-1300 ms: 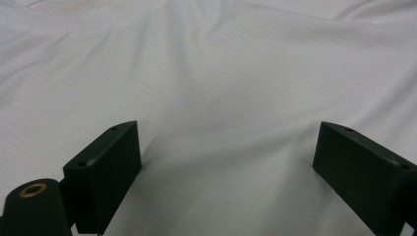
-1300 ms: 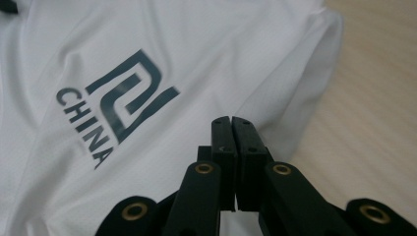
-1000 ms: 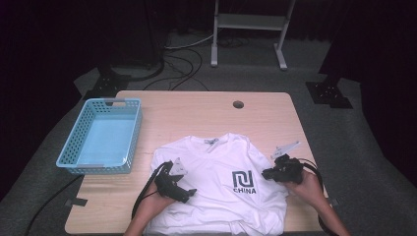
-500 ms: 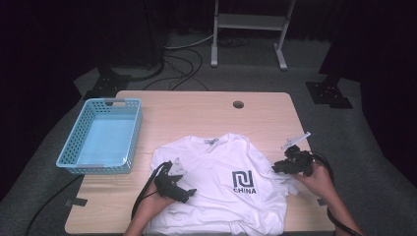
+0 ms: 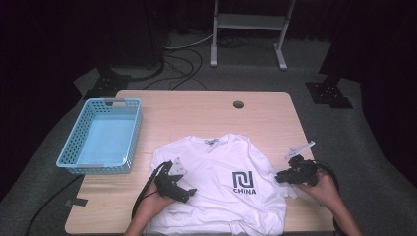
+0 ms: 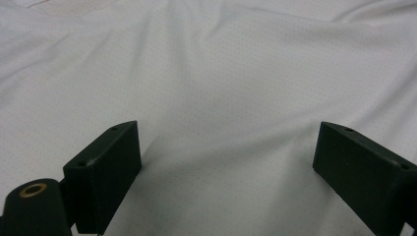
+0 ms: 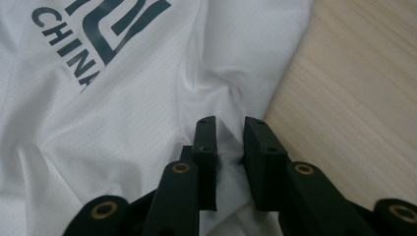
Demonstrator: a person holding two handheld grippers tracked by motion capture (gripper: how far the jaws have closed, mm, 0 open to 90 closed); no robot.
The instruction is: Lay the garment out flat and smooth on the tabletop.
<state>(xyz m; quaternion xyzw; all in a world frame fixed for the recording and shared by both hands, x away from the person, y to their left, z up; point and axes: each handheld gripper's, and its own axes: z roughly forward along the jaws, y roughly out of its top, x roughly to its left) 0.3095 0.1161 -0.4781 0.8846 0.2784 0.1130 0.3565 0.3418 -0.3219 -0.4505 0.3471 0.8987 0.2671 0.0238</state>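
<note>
White T-shirt [image 5: 216,187] is spread on the counter [image 5: 196,113]; its sleeve fabric is pinched by the right claw [image 7: 228,132]; the left claw [image 6: 226,162] is held wide above it.

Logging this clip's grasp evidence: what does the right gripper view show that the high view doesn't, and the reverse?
Right gripper view: the right gripper nearly closed, pinching a fold of the white T-shirt near its edge, beside bare table. High view: the blue basket, the left gripper over the shirt, and both hands. Both show the shirt's CHINA print on the wooden table.
</note>
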